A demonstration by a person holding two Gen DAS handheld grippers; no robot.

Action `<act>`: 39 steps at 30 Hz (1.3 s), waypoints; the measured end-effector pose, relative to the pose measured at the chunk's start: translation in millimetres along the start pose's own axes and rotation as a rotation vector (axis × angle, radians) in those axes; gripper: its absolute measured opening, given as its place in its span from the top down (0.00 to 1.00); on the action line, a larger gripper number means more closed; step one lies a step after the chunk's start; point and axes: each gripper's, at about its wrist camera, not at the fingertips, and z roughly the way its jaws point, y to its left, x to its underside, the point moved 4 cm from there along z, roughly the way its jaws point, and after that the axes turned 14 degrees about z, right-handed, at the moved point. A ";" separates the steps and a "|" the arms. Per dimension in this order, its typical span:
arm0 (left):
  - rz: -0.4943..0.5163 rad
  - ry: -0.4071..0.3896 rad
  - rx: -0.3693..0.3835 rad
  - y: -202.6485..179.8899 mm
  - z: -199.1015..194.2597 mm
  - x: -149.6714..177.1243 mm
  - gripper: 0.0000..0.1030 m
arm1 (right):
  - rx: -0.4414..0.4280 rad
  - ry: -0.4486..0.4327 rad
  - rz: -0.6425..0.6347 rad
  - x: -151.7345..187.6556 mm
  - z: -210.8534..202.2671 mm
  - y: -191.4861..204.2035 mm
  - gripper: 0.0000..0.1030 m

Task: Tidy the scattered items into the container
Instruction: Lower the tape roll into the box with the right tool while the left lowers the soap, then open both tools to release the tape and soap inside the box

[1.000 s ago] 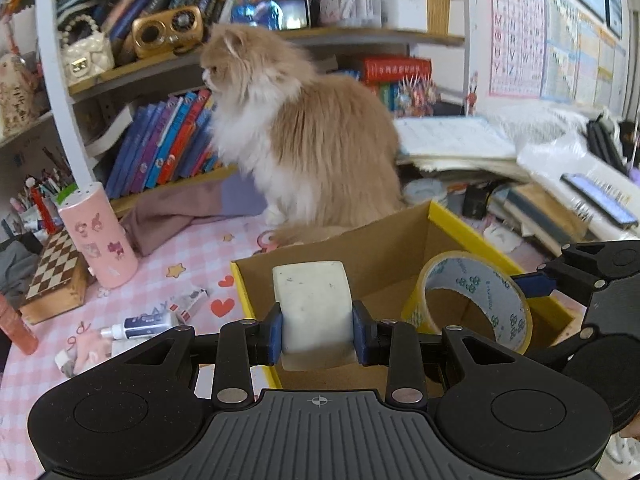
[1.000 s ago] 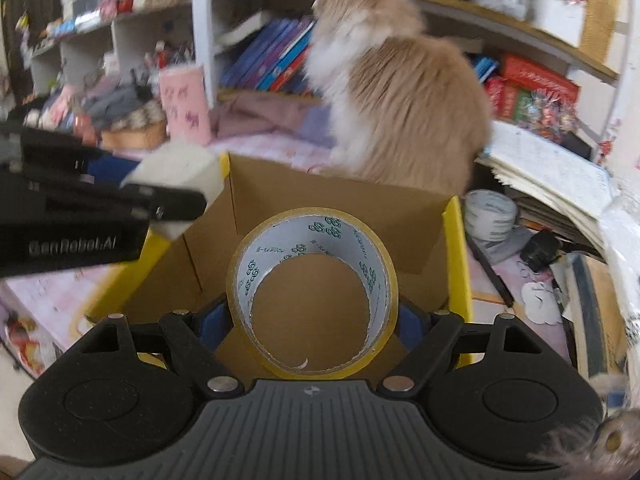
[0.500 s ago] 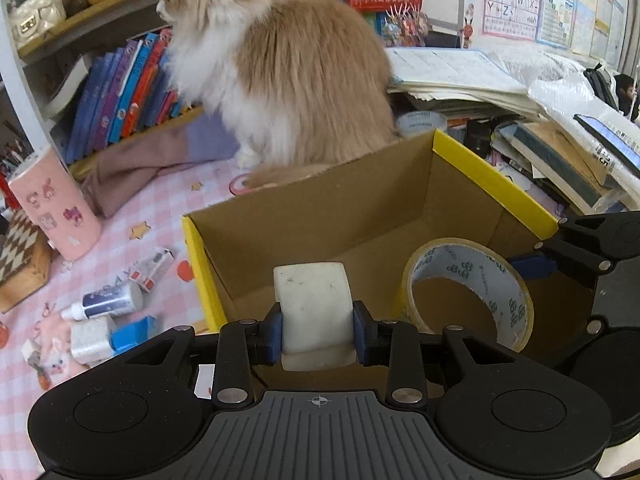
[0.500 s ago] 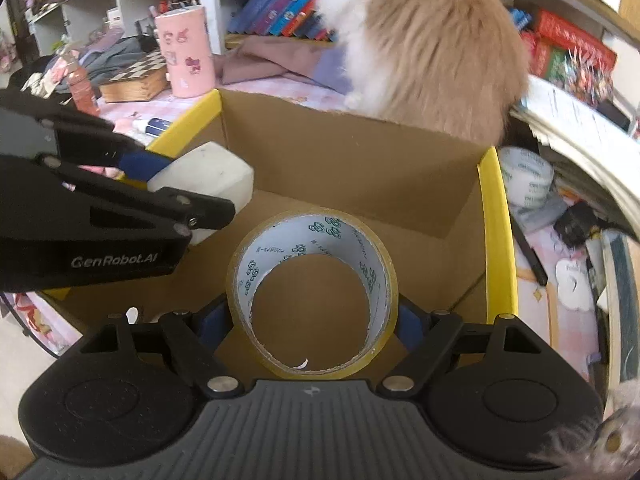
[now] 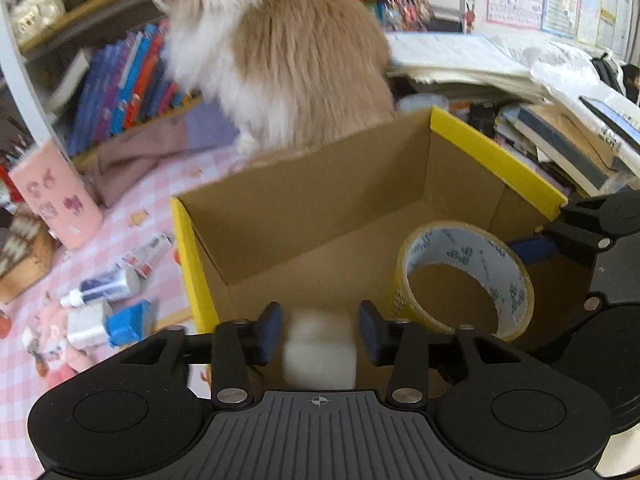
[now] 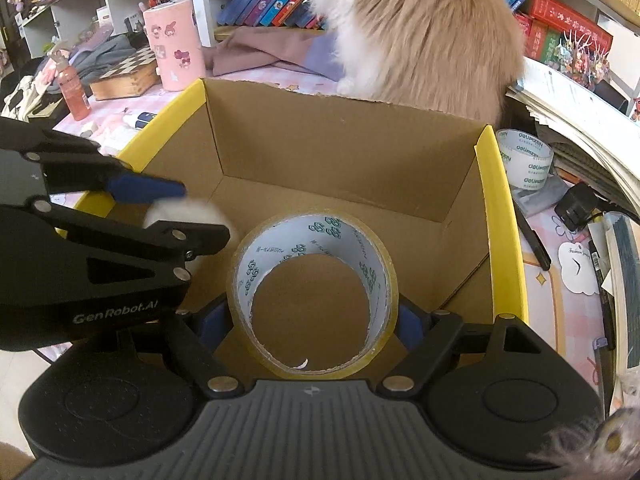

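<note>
Both grippers hang inside an open cardboard box (image 5: 496, 164) with yellow rims. My left gripper (image 5: 318, 328) has its jaws opening. A blurred white block (image 5: 319, 350) sits low between them, with a gap to each blue pad. In the right wrist view the same block (image 6: 200, 210) shows between the left gripper's (image 6: 196, 214) fingers. My right gripper (image 6: 312, 322) is shut on a yellowish tape roll (image 6: 256, 264), one pad on each side, above the box floor (image 6: 500, 208). The roll (image 5: 508, 276) appears to the right in the left wrist view.
A fluffy cat (image 5: 300, 60) sits right behind the box. Tubes and a blue-capped bottle (image 5: 104, 286) lie on the pink checked cloth to the left, near a pink cup (image 5: 56, 200). A second tape roll (image 6: 524, 160), a pen (image 6: 532, 236) and stacked books lie to the right.
Both grippers sank down into the box. The left jaws have parted from the white block, which has slipped lower and is blurred. The right grip on the tape is unchanged.
</note>
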 end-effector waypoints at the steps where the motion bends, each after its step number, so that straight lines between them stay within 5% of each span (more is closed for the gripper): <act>1: 0.000 -0.020 -0.015 0.5 -4.4 -0.7 0.42 | 0.000 -0.004 0.000 0.0 -1.4 0.3 0.20; 4: -0.012 -0.062 -0.044 3.4 -16.5 -2.1 0.34 | 0.001 -0.036 -0.008 -1.6 -9.7 3.1 0.14; 21: -0.132 -0.240 -0.092 15.6 -104.2 23.8 0.22 | 0.069 -0.229 0.080 8.2 -74.5 21.3 0.12; 39: -0.234 -0.213 -0.135 41.4 -159.0 125.0 0.21 | 0.217 -0.365 0.188 71.5 -122.8 86.5 0.12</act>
